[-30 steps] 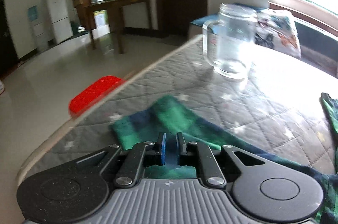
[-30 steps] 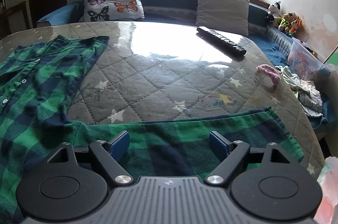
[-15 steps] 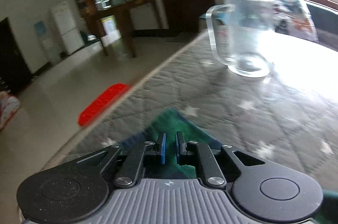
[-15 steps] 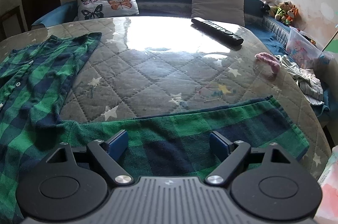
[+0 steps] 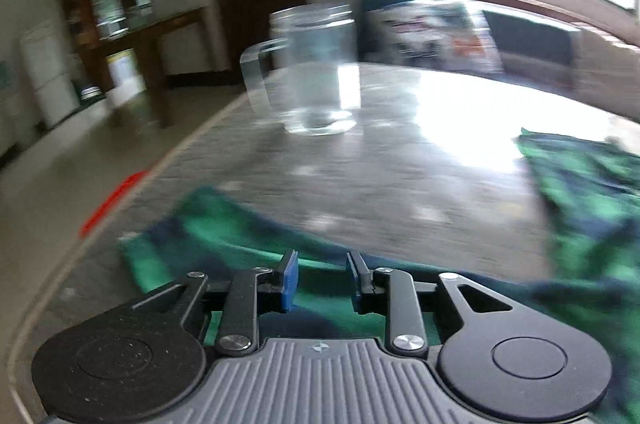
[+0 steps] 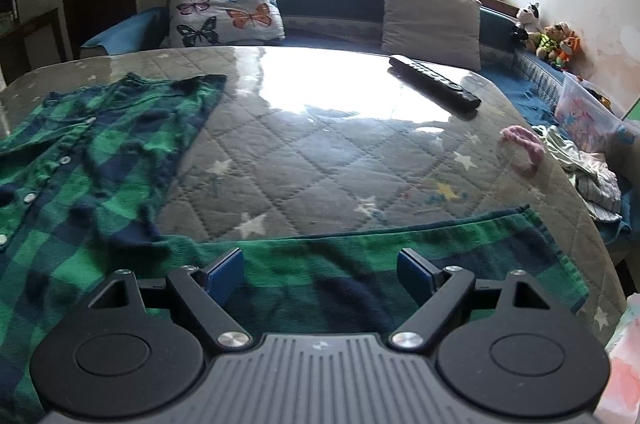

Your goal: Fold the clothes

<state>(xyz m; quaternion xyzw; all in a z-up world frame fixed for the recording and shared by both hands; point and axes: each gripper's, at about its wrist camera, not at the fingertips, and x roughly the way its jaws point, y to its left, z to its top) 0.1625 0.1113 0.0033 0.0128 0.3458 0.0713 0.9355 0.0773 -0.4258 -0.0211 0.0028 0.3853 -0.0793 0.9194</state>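
Observation:
A green and navy plaid shirt lies spread on the quilted grey table, buttons up, one sleeve stretched out to the right. My right gripper is open and empty, low over that sleeve. In the blurred left wrist view, my left gripper is open, its jaws a small gap apart, over the other sleeve near the table's left edge. More of the shirt lies at the right there.
A glass mug stands on the table ahead of the left gripper. A black remote lies at the far right, a pink cloth near the right edge. A sofa with cushions runs behind the table.
My left gripper was shut on the sleeve end; its jaws have opened and let it go, and the view has swung right. The right gripper stays open and has barely moved.

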